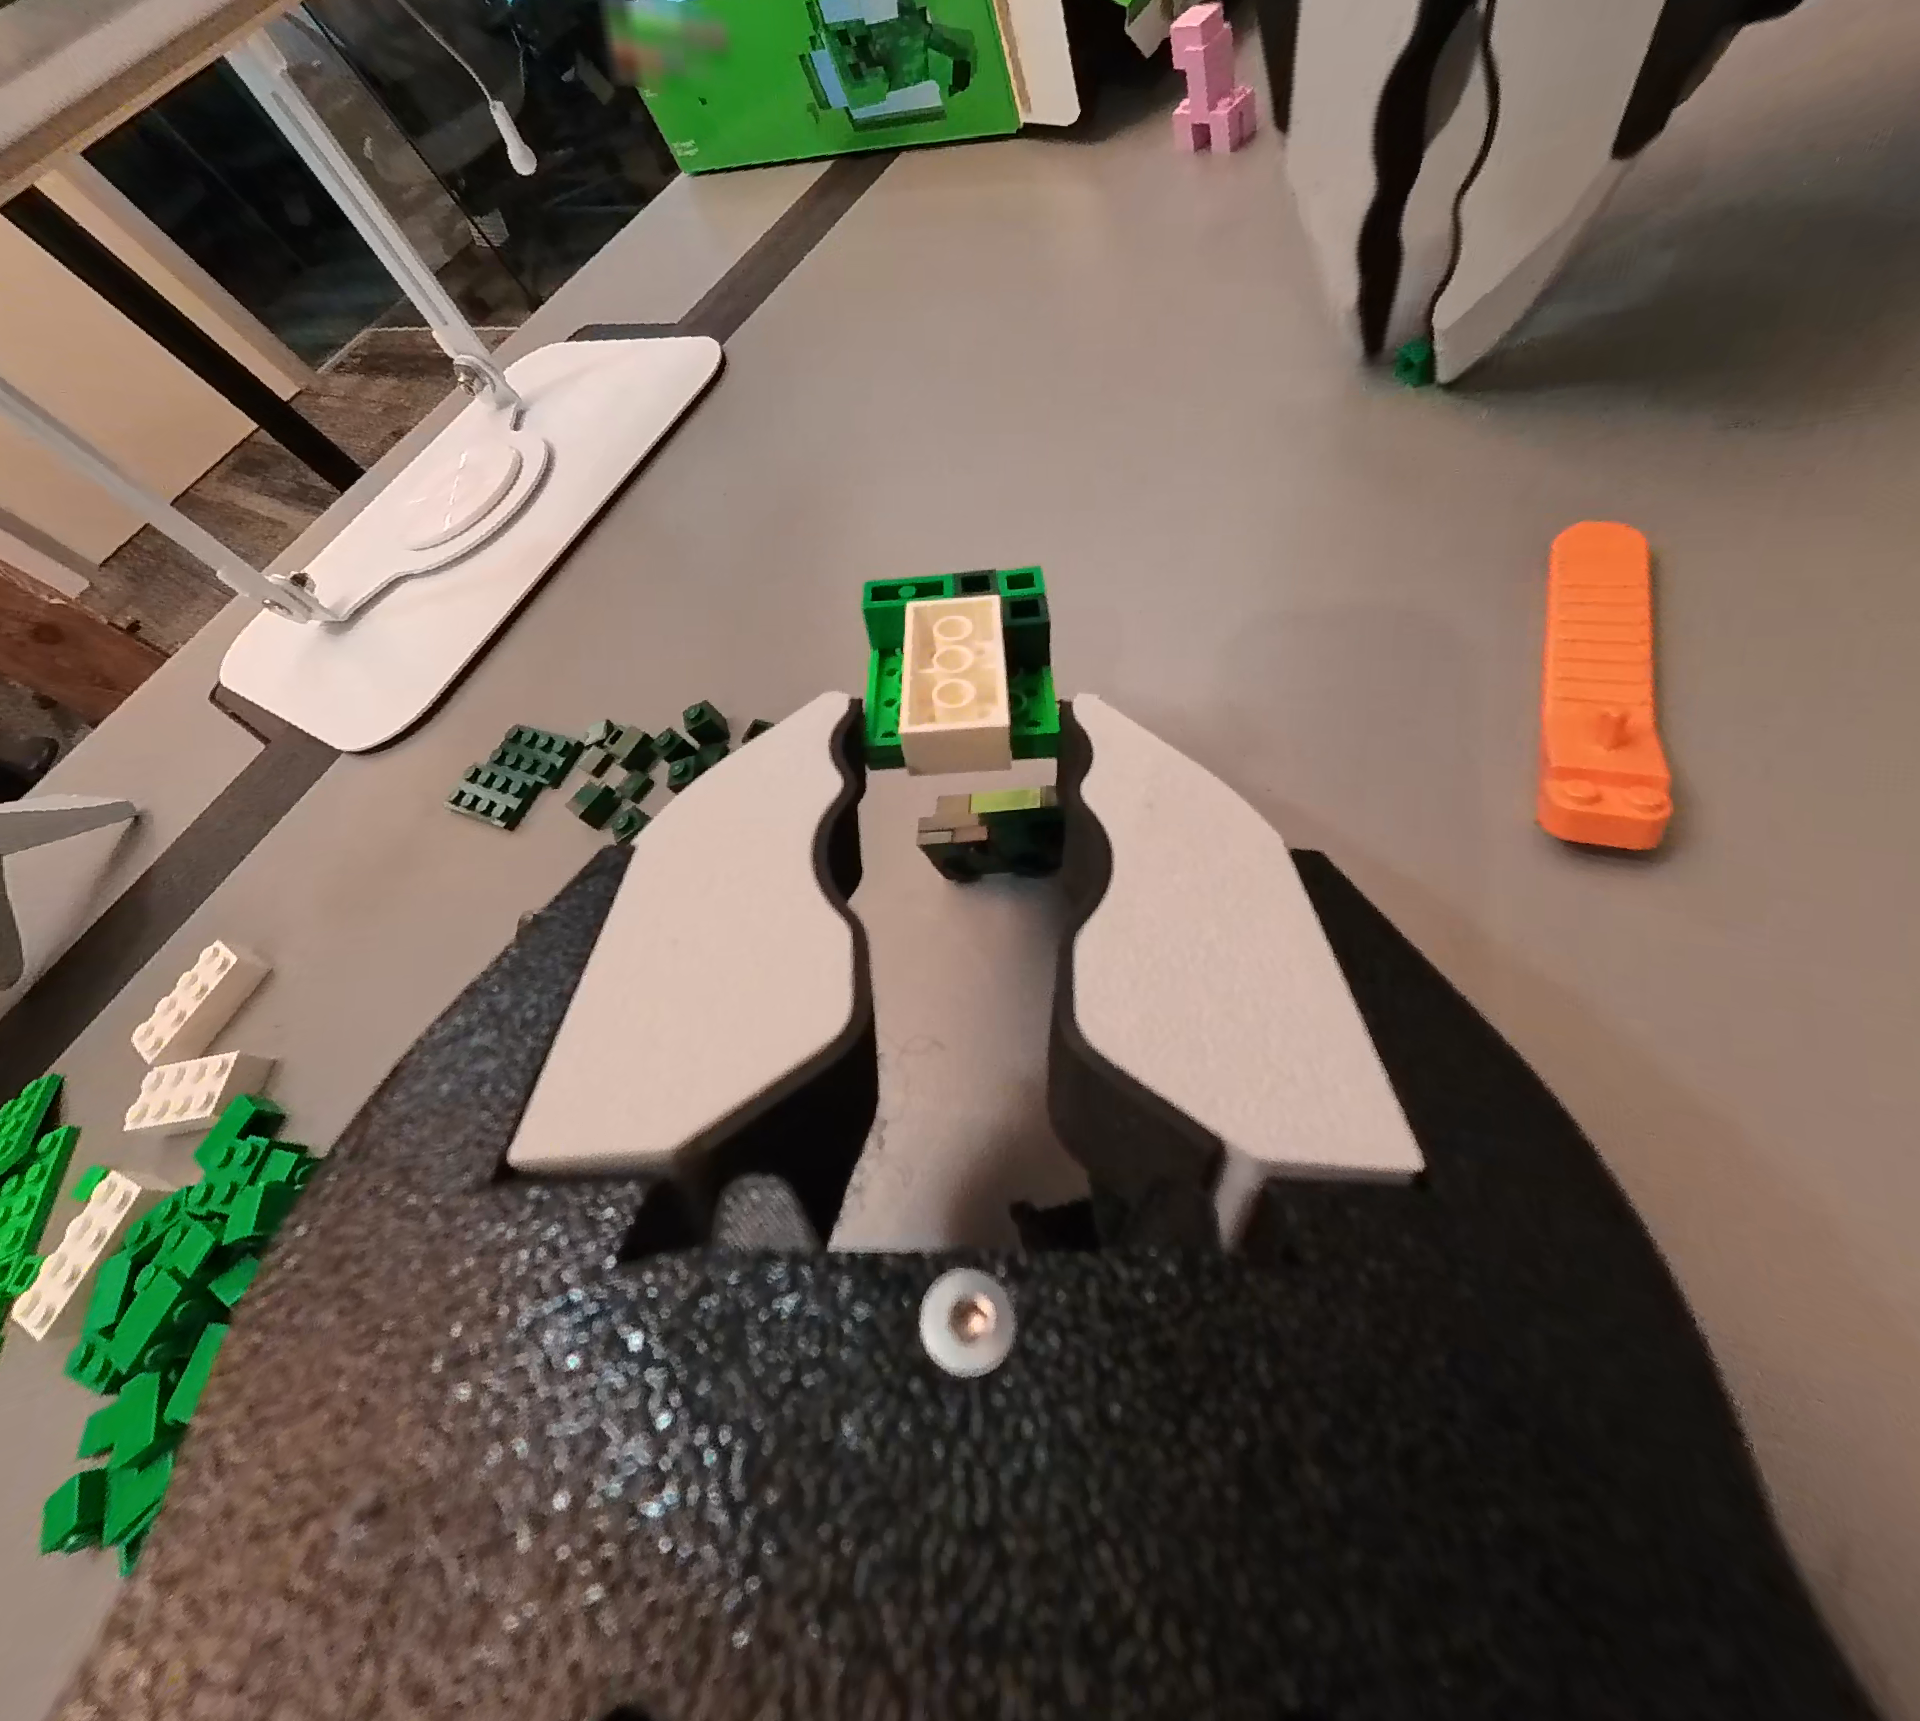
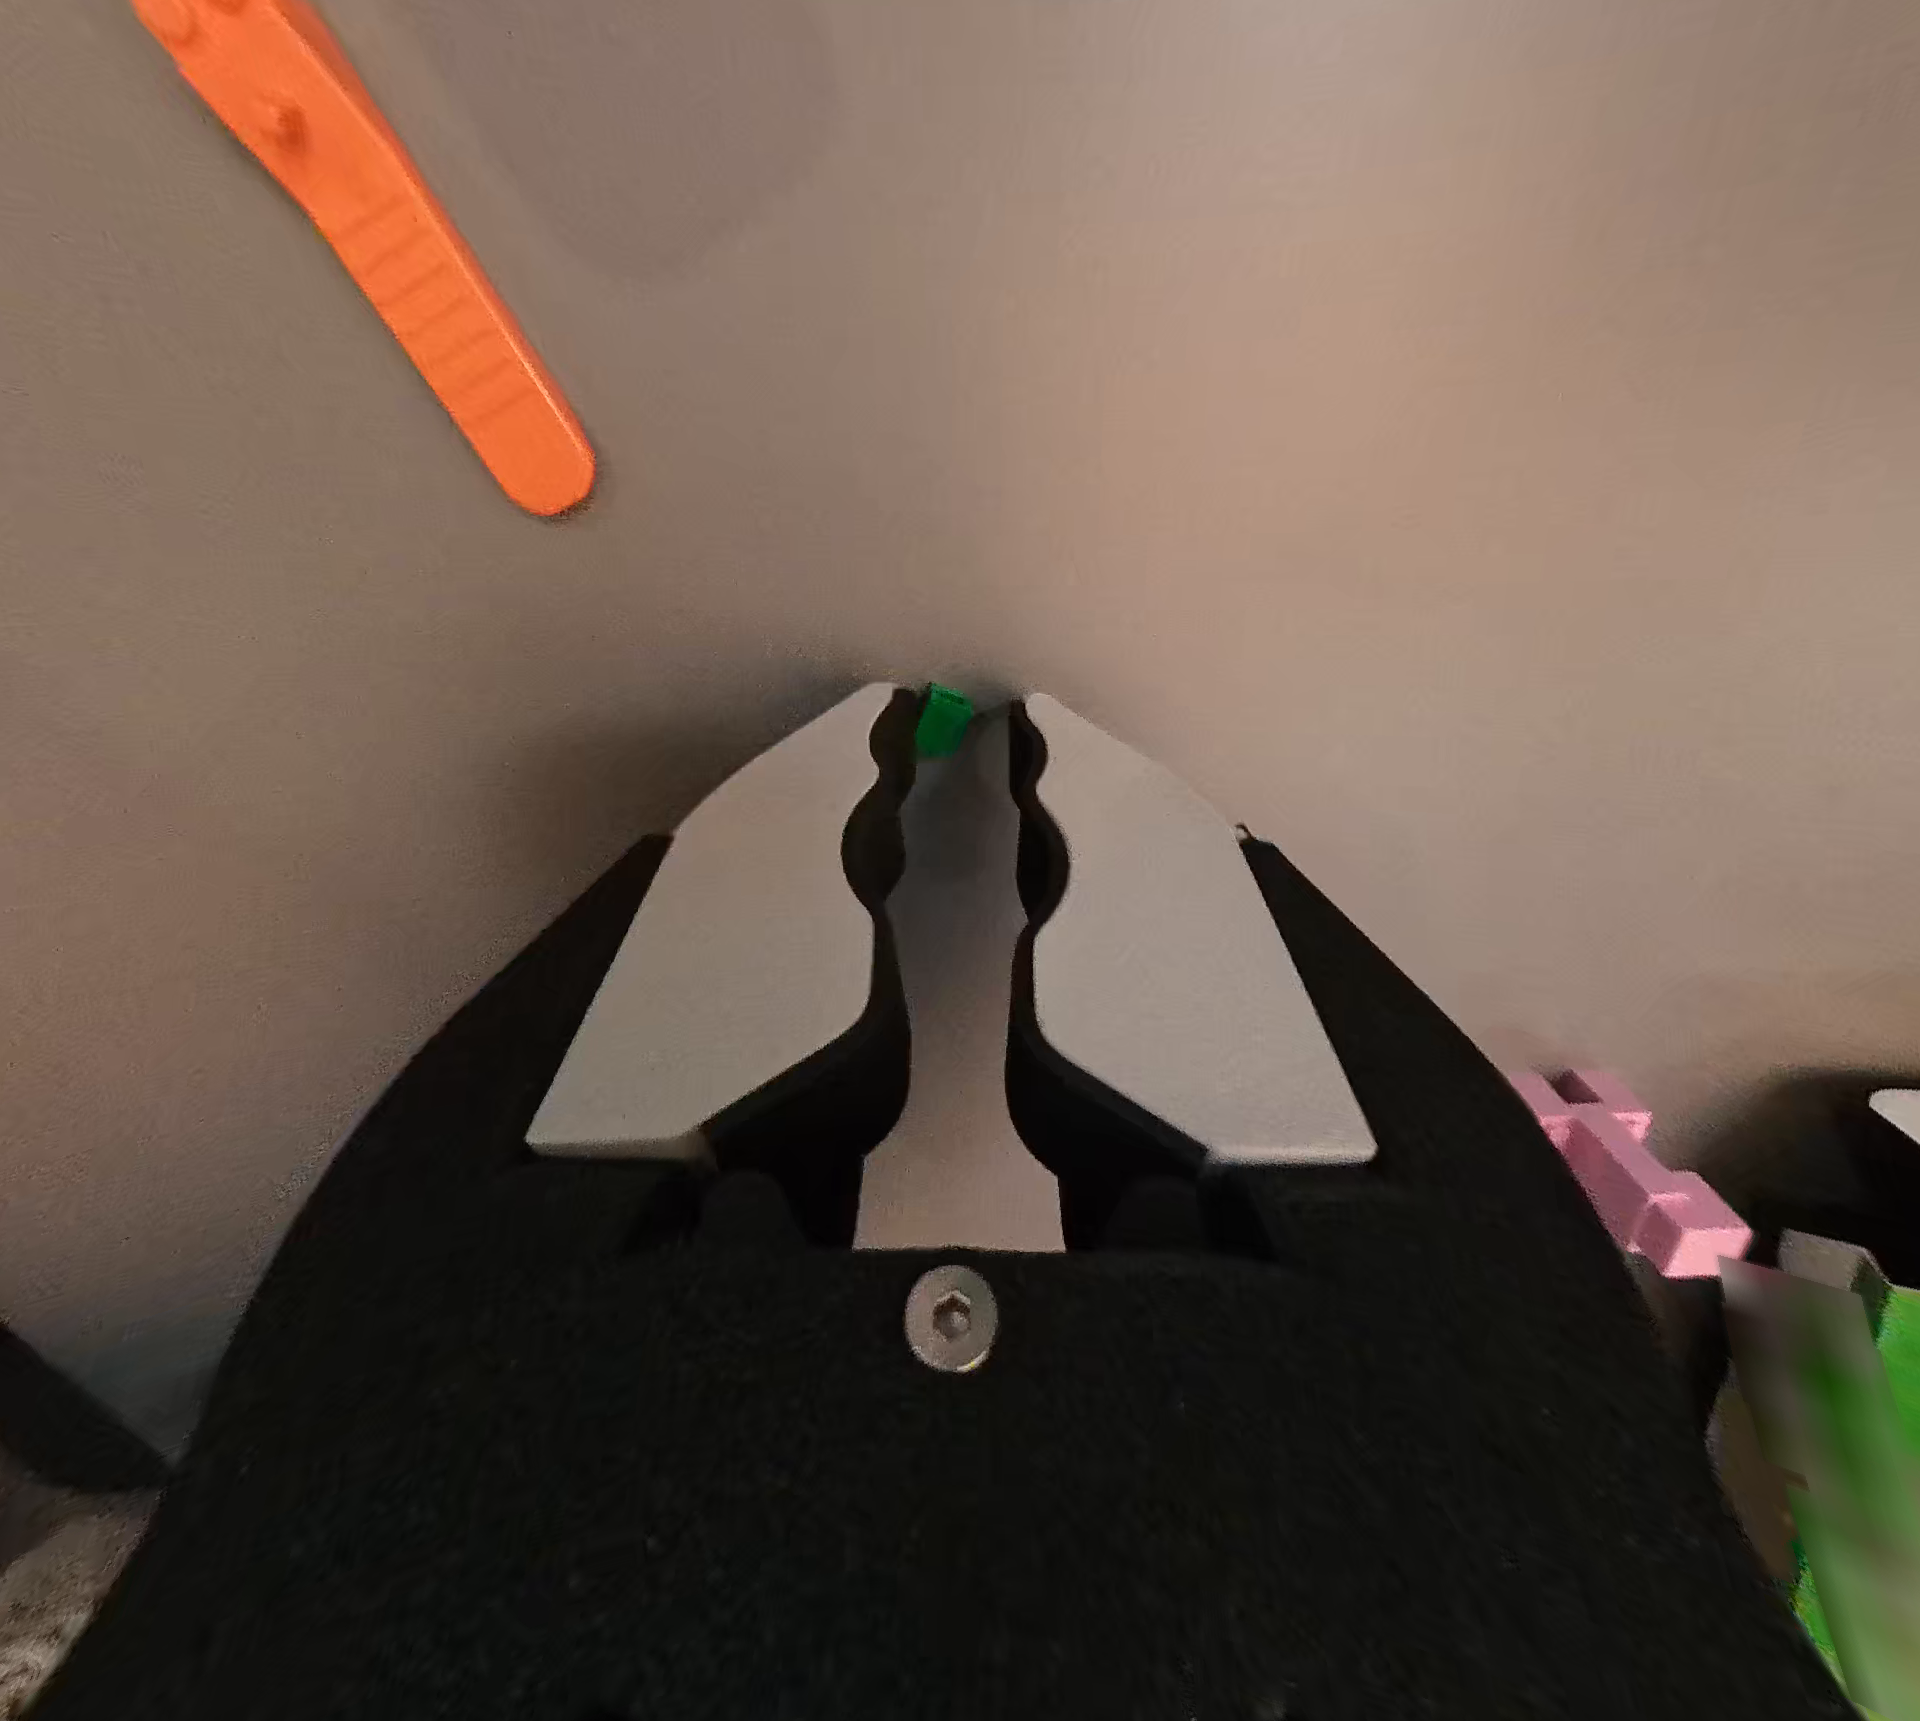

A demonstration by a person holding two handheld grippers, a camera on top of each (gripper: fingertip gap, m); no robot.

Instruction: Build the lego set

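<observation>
In the left wrist view my left gripper (image 1: 961, 726) is shut on a green lego assembly (image 1: 940, 596) with a white brick (image 1: 954, 679) stuck on its near face, held just above the grey table (image 1: 1195, 476). A small dark green piece (image 1: 987, 835) shows just under it. My right gripper (image 1: 1413, 357) stands upright at the far right with its tips on the table, shut on a small green brick (image 1: 1411, 364). In the right wrist view the same green brick (image 2: 940, 721) sits between the tips of the right gripper (image 2: 954, 710).
An orange brick separator (image 1: 1600, 695) (image 2: 353, 217) lies on the table between the grippers. A pink lego pig (image 1: 1210, 82) (image 2: 1631, 1183) and the green set box (image 1: 862, 40) stand at the back. A white lamp base (image 1: 468, 528), dark green pieces (image 1: 592, 767), bright green pieces (image 1: 156, 1276) and white bricks (image 1: 197, 1048) lie left. My right fingertips sit around 15 cm from my left ones. The orange brick separator (image 1: 1600, 695) lies around 9 cm away from my left fingertips. Seen from the right wrist view (image 2: 337, 190) as well.
</observation>
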